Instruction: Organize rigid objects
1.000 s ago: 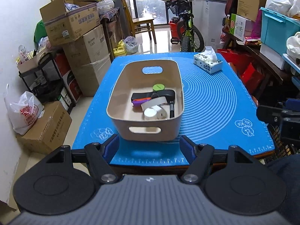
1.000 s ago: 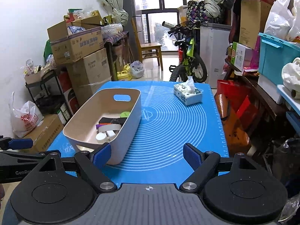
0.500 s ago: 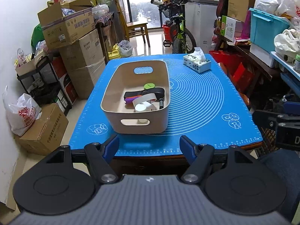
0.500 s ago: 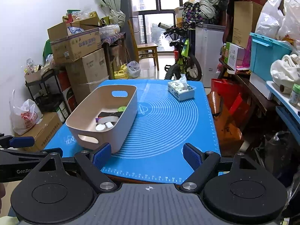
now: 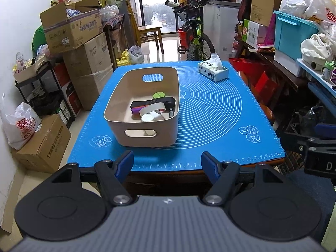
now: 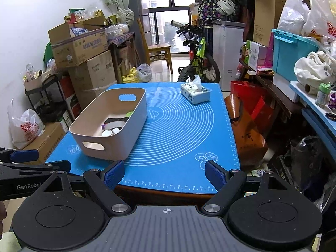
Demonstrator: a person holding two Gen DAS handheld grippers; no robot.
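A beige bin (image 5: 117, 107) (image 6: 136, 124) with cut-out handles stands on the left half of the blue mat (image 5: 220, 113) (image 6: 180, 130). Inside it lie a white tape roll (image 5: 152, 109), a white round cap (image 5: 147, 117), a green lid (image 5: 159, 95), a black case (image 5: 166, 101) and a purple piece (image 5: 136, 110). My left gripper (image 5: 167, 163) hangs open and empty off the table's near edge, in front of the bin. My right gripper (image 6: 164, 173) is open and empty too, off the near edge to the bin's right.
A tissue box (image 5: 213, 71) (image 6: 195, 93) sits at the mat's far right corner. Stacked cardboard boxes (image 5: 79, 48) and a shelf line the left wall. A bicycle (image 5: 195, 40) stands behind the table. Red bags (image 6: 250, 113) and a cluttered shelf crowd the right side.
Both grippers have pulled back from the table, so the bin and mat look smaller and farther away. Both stay open and empty. Nothing on the table has moved.
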